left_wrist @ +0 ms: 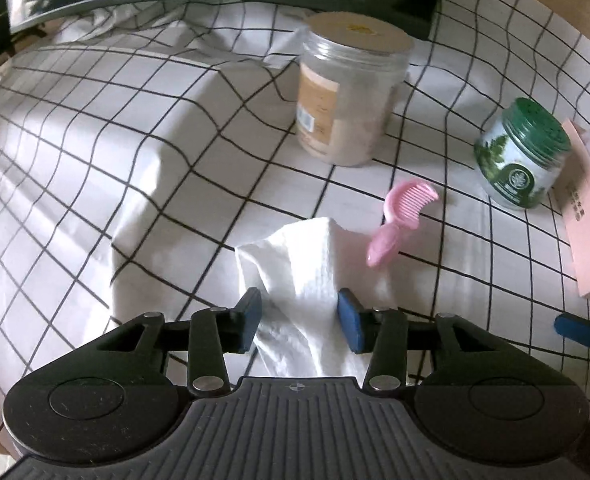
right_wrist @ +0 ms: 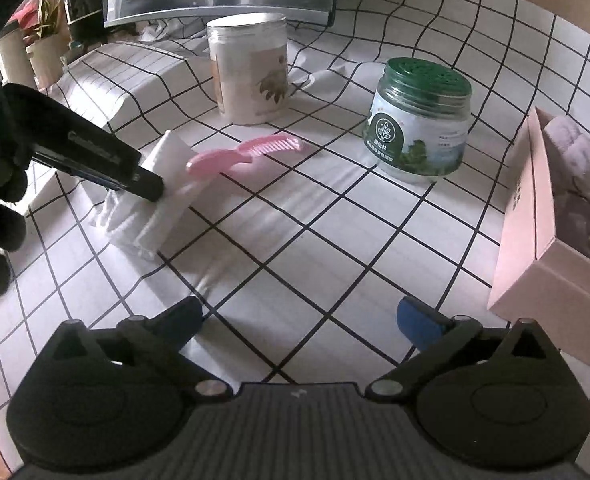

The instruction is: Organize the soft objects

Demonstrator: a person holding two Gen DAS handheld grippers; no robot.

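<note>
Left tool (left_wrist: 300, 316) has its two blue pads part way open, with a white paper towel (left_wrist: 311, 280) lying between them; the left pad (left_wrist: 250, 318) sits at the towel's edge and the right pad (left_wrist: 349, 320) presses its other side, but I cannot tell if it is really pinched. Its own camera shows the towel bunched up and crinkly, right next to a pink comb (left_wrist: 395, 220). Only the right camera shows that the towel (right_wrist: 151, 208) rests flat on the checked cloth (right_wrist: 335, 220) over the bench, with the left tool (right_wrist: 151, 188) reaching in from the side and the comb's handle (right_wrist: 239, 152) lying on the towel. Right tool (right_wrist: 299, 320) is wide open and holds nothing; it hangs over bare cloth. Behind stand a tall clear jar (right_wrist: 249, 76) and a short jar with a green lid (right_wrist: 421, 120). Over on the right is a pink box (right_wrist: 555, 240), and the right camera looks inside it, where something fluffy and pale (right_wrist: 571, 140) lies. In the left camera the box (left_wrist: 587, 220) shows mostly its outer side.
</note>
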